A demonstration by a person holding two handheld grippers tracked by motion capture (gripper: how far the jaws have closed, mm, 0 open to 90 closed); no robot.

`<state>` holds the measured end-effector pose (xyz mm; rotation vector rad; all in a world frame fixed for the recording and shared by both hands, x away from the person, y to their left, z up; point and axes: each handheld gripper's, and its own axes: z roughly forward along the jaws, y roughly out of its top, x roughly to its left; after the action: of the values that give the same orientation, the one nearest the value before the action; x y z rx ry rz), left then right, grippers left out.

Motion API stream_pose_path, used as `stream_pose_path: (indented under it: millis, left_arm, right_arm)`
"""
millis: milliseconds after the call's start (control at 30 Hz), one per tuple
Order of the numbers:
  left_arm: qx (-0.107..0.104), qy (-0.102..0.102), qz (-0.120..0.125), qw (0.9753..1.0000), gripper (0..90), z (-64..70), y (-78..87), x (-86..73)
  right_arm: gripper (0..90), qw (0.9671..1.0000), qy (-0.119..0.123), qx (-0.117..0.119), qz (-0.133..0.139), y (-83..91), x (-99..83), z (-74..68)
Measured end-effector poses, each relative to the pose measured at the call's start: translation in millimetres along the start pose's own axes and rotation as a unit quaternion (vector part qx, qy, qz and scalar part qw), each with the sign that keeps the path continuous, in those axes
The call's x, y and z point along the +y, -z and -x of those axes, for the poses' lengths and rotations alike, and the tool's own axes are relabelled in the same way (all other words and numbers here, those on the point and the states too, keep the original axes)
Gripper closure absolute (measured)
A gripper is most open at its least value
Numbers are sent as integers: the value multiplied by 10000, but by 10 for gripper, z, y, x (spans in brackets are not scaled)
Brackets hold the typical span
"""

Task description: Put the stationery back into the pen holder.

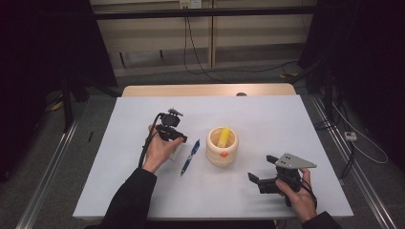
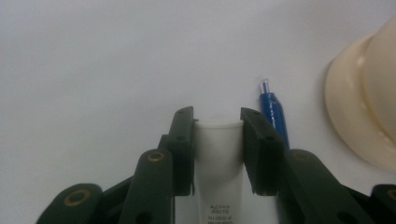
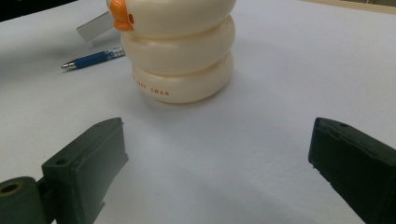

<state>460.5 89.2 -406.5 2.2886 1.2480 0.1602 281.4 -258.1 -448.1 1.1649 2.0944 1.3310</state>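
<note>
My left gripper [image 1: 173, 137] points down at the table left of centre, its jaws shut on a white tube [image 2: 218, 158] with small print on it. A blue pen [image 1: 190, 157] lies just to its right, also seen as the blue pen [image 2: 274, 114] beside the jaw. A cream ringed pot [image 1: 222, 147] with an orange beak stands at the middle, with a yellow item [image 1: 224, 136] inside. My right gripper [image 1: 260, 168] hovers low at the front right, open and holding nothing, facing the pot [image 3: 182, 56].
The white table top [image 1: 267, 119] lies on a wooden table. From the right gripper view, the pen [image 3: 93, 59] and the white tube [image 3: 95, 26] lie beyond the pot. Cables and dark stands surround the table on the floor.
</note>
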Motion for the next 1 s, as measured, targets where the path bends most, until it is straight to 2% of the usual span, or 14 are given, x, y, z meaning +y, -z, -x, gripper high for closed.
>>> stream_pose_path:
  millis: [33,167,333,400,467,667,700,833,867,1000]
  left_arm:
    - [-16,-59,12,10000,673,-1,18,1]
    - [-93,-78,44,9999,673,-12,32,-11]
    - [-382,-42,155,9991,673,-56,54,-45]
    - [-370,-54,219,9991,673,-60,65,-67]
    - [-471,-78,231,9986,673,-71,78,-77]
    - [-457,-153,555,9973,673,-50,172,-117]
    - [-490,-125,635,9967,673,-39,191,-122]
    - [-608,-315,843,9941,673,-11,256,-124]
    - [-669,-327,949,9927,673,7,268,-126]
    - [-655,-446,1153,9902,673,58,299,-137]
  right_arm:
    - [36,10000,3,3,-1,1,0,-1]
    - [36,10000,5,6,5,1,0,-4]
    - [36,10000,4,5,2,1,0,-2]
    - [36,10000,3,5,-2,0,0,-2]
    - [36,10000,1,3,-6,-2,0,-1]
    - [36,10000,2,1,-6,-1,-1,-1]
    - [36,10000,2,1,-7,-2,-1,-1]
    - [36,10000,16,-5,1,2,-2,-2]
    - [36,10000,15,-7,4,3,-2,-3]
    - [36,10000,37,-5,7,10,-2,-8]
